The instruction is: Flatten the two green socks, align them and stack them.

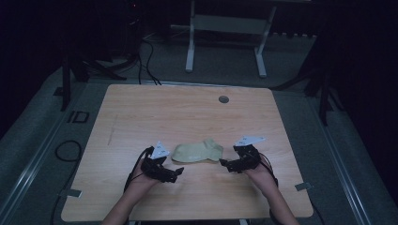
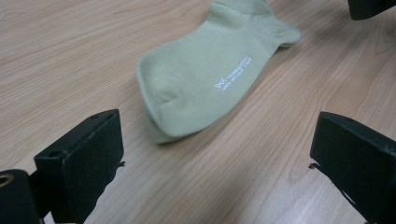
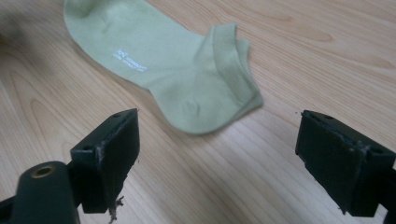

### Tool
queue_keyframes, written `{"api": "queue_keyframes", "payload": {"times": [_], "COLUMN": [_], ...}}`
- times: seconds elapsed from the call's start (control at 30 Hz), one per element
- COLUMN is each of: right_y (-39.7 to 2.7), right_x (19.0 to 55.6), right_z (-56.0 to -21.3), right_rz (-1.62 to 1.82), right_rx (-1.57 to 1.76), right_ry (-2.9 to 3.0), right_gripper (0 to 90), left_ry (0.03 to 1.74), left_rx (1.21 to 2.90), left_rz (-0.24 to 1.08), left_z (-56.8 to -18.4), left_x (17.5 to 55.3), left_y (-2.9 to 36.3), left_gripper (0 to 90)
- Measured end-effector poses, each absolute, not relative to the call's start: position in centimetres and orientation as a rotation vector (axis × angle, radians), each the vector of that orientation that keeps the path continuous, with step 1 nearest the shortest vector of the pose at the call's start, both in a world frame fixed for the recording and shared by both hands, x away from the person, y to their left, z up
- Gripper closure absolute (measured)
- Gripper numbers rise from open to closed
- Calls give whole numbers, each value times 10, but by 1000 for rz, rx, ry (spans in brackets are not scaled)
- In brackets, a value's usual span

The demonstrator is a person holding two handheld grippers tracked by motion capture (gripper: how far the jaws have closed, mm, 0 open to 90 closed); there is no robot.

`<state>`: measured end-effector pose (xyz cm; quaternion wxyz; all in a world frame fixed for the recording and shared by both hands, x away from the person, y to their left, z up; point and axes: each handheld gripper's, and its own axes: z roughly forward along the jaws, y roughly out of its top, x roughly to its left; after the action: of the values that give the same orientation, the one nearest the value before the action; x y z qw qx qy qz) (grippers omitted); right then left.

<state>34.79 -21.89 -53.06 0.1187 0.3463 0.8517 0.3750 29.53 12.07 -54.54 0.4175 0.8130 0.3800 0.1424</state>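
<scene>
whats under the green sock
The green sock lies flat on the bare wooden table; at its toe a second layer peeks out. Anything beneath the fabric is covered.

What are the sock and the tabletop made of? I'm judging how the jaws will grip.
Sock: soft knit fabric, probably cotton blend, matte pale green, ribbed cuff, small white print. Tabletop: looks like wood-grain laminate, smooth with slight sheen; could be real wood.

Dim room, grey carpet floor [image 1: 37, 122], white desk frame [image 1: 225, 37] behind, black cables [image 1: 148, 61]
</scene>
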Motion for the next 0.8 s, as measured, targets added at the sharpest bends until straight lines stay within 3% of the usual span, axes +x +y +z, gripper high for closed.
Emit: {"api": "queue_keyframes", "payload": {"times": [0.8], "right_y": [-291], "right_x": [330], "right_z": [-540], "right_rz": [1057], "right_rx": [1127], "right_ry": [2401], "right_gripper": [138], "left_ry": [1080], "left_rx": [1987], "left_rz": [423], "left_z": [-548], "left_x": [266], "left_y": [182], "left_gripper": [28]}}
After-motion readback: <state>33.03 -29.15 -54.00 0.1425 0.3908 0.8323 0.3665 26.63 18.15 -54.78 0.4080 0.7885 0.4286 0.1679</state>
